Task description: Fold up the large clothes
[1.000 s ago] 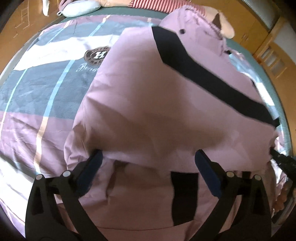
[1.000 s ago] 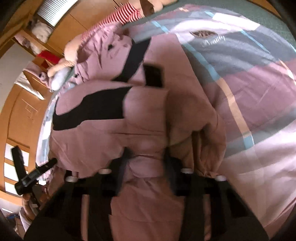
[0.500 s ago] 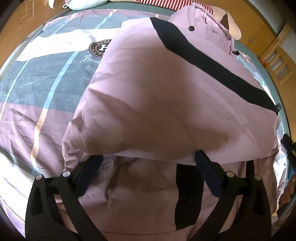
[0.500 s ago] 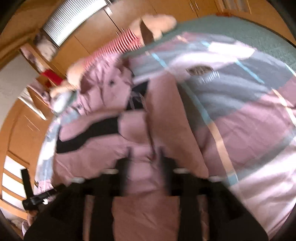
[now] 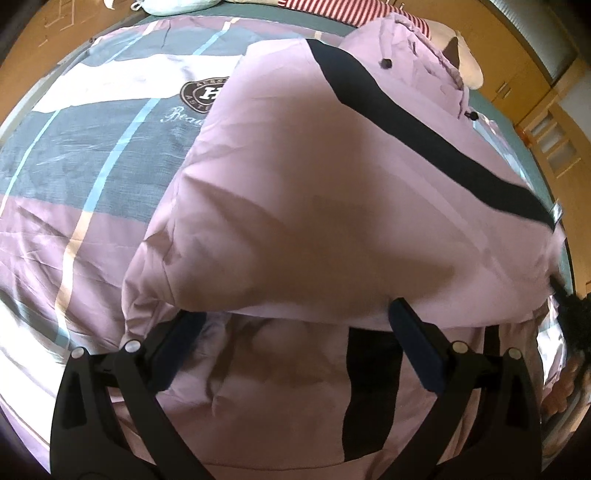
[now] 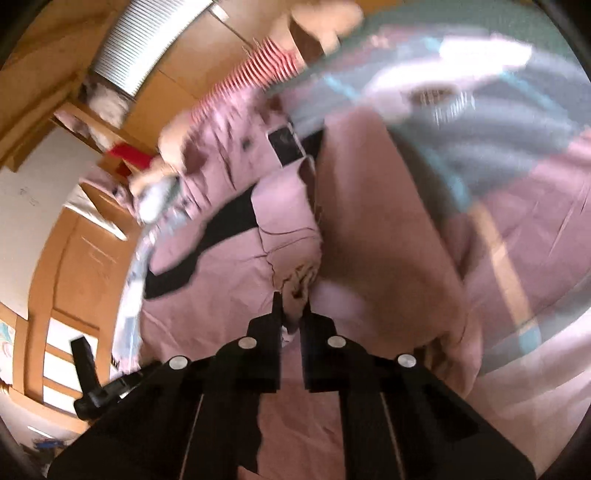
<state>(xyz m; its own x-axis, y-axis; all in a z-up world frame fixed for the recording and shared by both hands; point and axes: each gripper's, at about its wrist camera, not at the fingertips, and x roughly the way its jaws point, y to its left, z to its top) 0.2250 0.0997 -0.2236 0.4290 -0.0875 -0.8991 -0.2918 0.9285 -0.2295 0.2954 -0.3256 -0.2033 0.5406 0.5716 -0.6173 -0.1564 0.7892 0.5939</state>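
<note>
Right gripper: black plastic, two flat fingers pinched almost together on a bunched fold of the pink jacket, cloth wrinkled between the tips. View blurred.

Left gripper: two black arms with dark blue pads, spread wide, nothing clamped; the jacket's folded edge lies across the gap, and I can't tell if the pads touch it.

One jacket, soft matte padded fabric, puffy, pale pink with black bands: a long diagonal one over the top layer, a short upright one on the lower layer. Small dark toggles near the hood. It lies on the bed, toward the bed's right side in the left wrist view, upper layer folded over lower, rounded overhang edge.

Duvet beneath: smooth cotton look, plaid blocks of grey, white, mauve, thin blue stripes, one round crest. Plenty of bare duvet left of the jacket; the right side runs close to the bed edge.

Beyond: one red-striped plush, one pale pillow, wooden cabinets.
</note>
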